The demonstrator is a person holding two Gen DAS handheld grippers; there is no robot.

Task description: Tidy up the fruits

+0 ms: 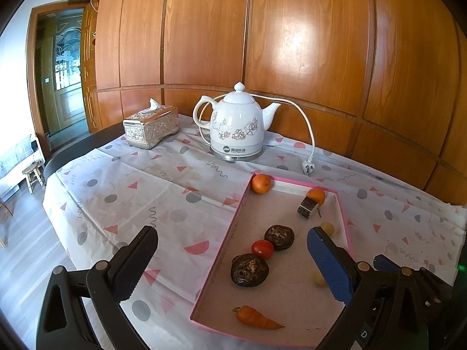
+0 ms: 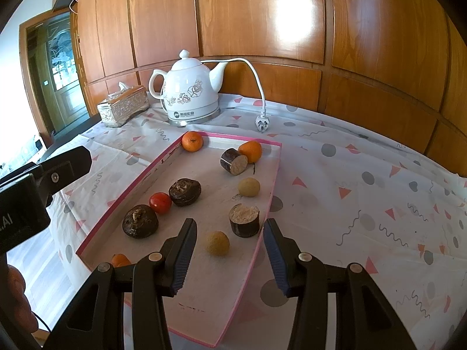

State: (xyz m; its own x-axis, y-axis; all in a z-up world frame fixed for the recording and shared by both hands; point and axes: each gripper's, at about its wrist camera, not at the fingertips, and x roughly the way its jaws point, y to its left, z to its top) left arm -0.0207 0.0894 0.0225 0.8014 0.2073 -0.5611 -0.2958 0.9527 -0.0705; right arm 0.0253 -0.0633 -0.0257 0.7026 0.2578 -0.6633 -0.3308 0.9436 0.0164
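Note:
A pink-rimmed shallow tray (image 1: 224, 239) (image 2: 128, 186) lies on the patterned tablecloth. It holds two oranges (image 1: 260, 184) (image 2: 192, 141), a red tomato (image 1: 262, 249) (image 2: 160, 202), two dark round fruits (image 1: 249, 269) (image 2: 140, 221), cut dark stem pieces (image 1: 307, 207) (image 2: 244, 219), pale yellow round fruits (image 2: 217, 243) and a carrot (image 1: 256, 318) (image 2: 120, 260). My left gripper (image 1: 232, 265) is open and empty, low over the tray's near left side. My right gripper (image 2: 229, 252) is open and empty, with a yellow fruit and a stem piece between its fingers' line.
A white floral electric kettle (image 1: 236, 125) (image 2: 191, 93) with cord and plug (image 1: 308, 169) stands behind the tray. A silver tissue box (image 1: 151, 127) (image 2: 122, 106) sits at the back left. Wooden wall panels close the back. The table's left edge drops to the floor.

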